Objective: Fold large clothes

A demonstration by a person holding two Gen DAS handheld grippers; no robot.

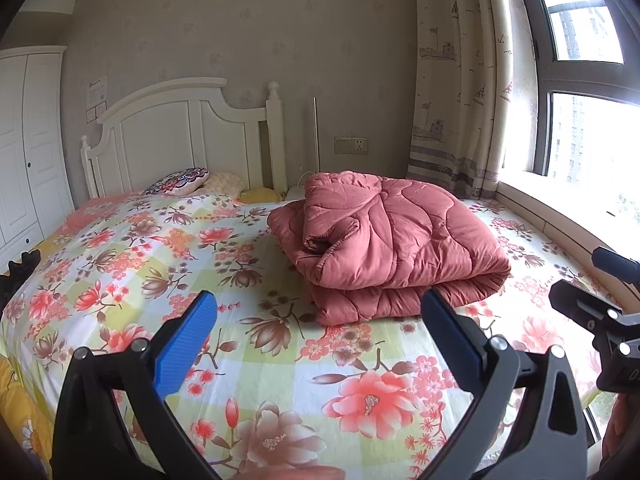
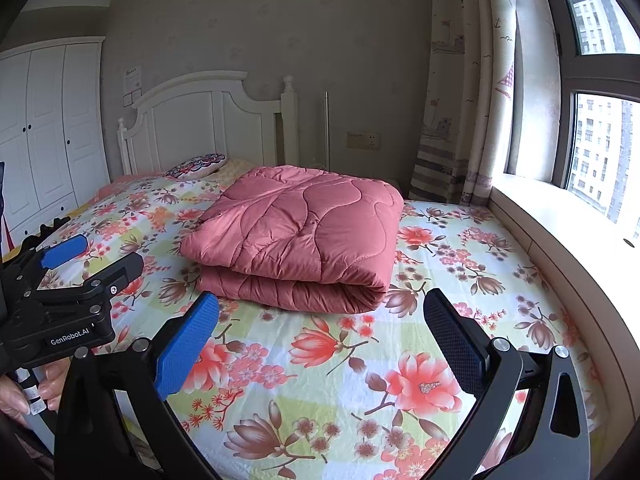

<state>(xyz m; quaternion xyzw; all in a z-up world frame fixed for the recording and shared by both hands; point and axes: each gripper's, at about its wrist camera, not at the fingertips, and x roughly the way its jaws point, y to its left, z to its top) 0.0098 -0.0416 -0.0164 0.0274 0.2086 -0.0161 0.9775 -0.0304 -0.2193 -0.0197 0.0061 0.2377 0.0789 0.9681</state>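
Observation:
A pink quilted comforter (image 1: 392,240) lies folded in a thick bundle on the floral bed sheet (image 1: 160,264); it also shows in the right wrist view (image 2: 300,236). My left gripper (image 1: 320,320) is open and empty, held above the sheet just short of the bundle's near edge. My right gripper (image 2: 320,320) is open and empty too, a little short of the bundle's near folded edge. The left gripper also shows at the left of the right wrist view (image 2: 92,256), and part of the right gripper's body shows at the right edge of the left wrist view.
A white headboard (image 1: 180,136) and pillows (image 1: 180,180) are at the bed's far end. A white wardrobe (image 2: 44,128) stands at left. A window sill (image 2: 560,220) and curtain (image 2: 468,80) run along the right side. A yellow cloth (image 1: 16,400) hangs at the bed's left edge.

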